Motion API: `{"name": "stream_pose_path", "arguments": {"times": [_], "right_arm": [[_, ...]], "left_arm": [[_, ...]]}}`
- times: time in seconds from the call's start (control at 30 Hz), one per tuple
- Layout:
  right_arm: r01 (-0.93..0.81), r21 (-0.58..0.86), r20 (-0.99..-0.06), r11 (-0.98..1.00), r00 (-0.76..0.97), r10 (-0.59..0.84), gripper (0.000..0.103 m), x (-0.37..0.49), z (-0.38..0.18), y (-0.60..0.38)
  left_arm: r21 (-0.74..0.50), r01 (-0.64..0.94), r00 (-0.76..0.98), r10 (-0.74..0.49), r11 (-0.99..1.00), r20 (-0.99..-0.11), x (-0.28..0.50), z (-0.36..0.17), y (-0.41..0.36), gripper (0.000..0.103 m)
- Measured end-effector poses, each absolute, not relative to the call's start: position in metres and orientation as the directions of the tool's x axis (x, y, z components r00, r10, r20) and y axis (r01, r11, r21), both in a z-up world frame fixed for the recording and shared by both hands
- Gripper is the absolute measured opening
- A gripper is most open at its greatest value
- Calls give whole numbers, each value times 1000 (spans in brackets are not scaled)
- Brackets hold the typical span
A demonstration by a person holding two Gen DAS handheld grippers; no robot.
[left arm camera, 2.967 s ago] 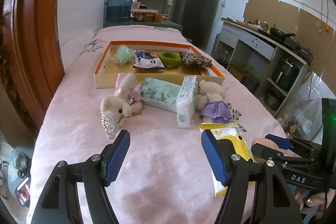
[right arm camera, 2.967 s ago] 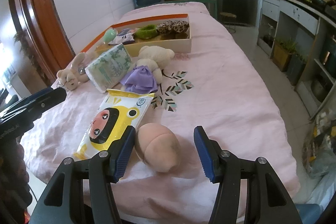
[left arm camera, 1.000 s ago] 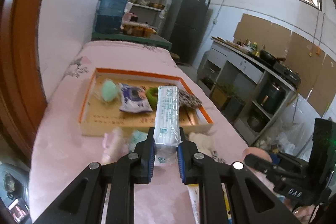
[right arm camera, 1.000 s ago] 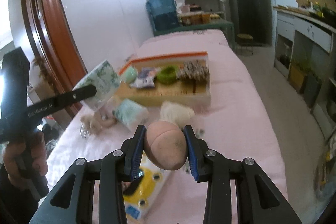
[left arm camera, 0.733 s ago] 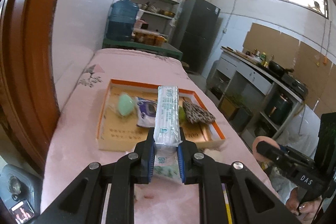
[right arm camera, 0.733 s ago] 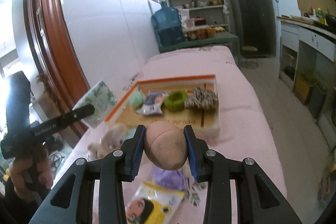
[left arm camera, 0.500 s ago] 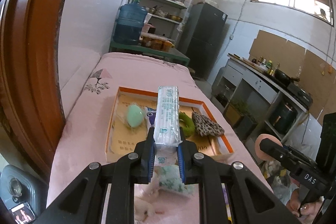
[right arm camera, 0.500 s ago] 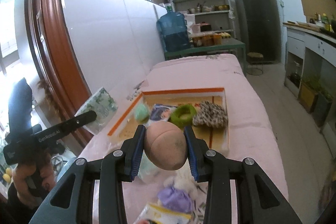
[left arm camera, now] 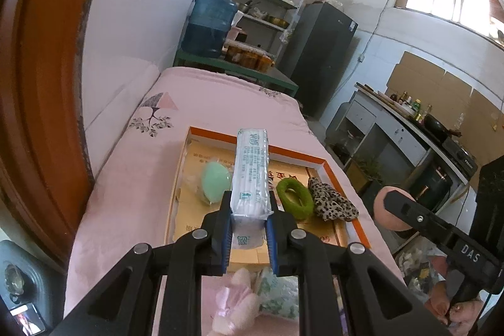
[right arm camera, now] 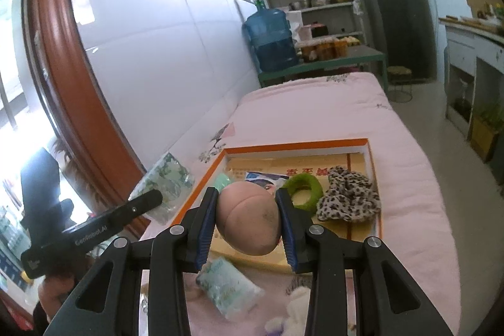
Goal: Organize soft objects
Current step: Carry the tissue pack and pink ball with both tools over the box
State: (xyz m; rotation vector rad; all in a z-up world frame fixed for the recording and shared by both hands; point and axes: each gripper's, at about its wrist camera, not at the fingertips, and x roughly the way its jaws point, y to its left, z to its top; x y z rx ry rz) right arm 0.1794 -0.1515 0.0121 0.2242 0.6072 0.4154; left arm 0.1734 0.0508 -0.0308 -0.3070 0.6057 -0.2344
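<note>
Through the left wrist camera I saw my left claw point(left arm camera: 249, 229) clamped on a tissue pack point(left arm camera: 251, 175), gripped across its narrow near end, the rest jutting forward over the orange-rimmed tray point(left arm camera: 318, 158) on the pink bed point(left arm camera: 201, 103). I judged the pack light and squashy, its plastic wrap a bit slippery, so a hold nearer its middle would sag less. In the tray lay a mint-green sponge point(left arm camera: 214, 181), a green ring point(left arm camera: 294, 194) and a leopard scrunchie point(left arm camera: 332, 203); a pink plush toy point(left arm camera: 236, 307) sat below the claw.

Through the right wrist camera my right claw point(right arm camera: 249, 221) was closed on a peach-coloured squishy ball point(right arm camera: 249, 218), pads pressing its two sides, held in the air above the tray's point(right arm camera: 373, 162) near edge. It looked soft and springy, best squeezed across its widest part. A second tissue pack point(right arm camera: 228, 285) lay on the bed below.
</note>
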Motion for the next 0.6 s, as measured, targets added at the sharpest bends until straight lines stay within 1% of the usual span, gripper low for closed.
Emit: {"name": "stream_pose_path", "arguments": {"times": [0.17, 0.33, 0.6], "right_arm": [[-297, 337, -529, 894, 726, 440, 38, 203, -1, -146], [-284, 325, -561, 902, 709, 426, 38, 218, -15, -142], [-260, 333, -595, 906, 688, 416, 38, 236, -35, -144]], "left_arm": [[-357, 138, 779, -323, 924, -537, 191, -39, 50, 19], [-388, 157, 733, -371, 908, -570, 210, -53, 48, 19], [-378, 154, 711, -368, 913, -599, 228, -64, 44, 19]]}}
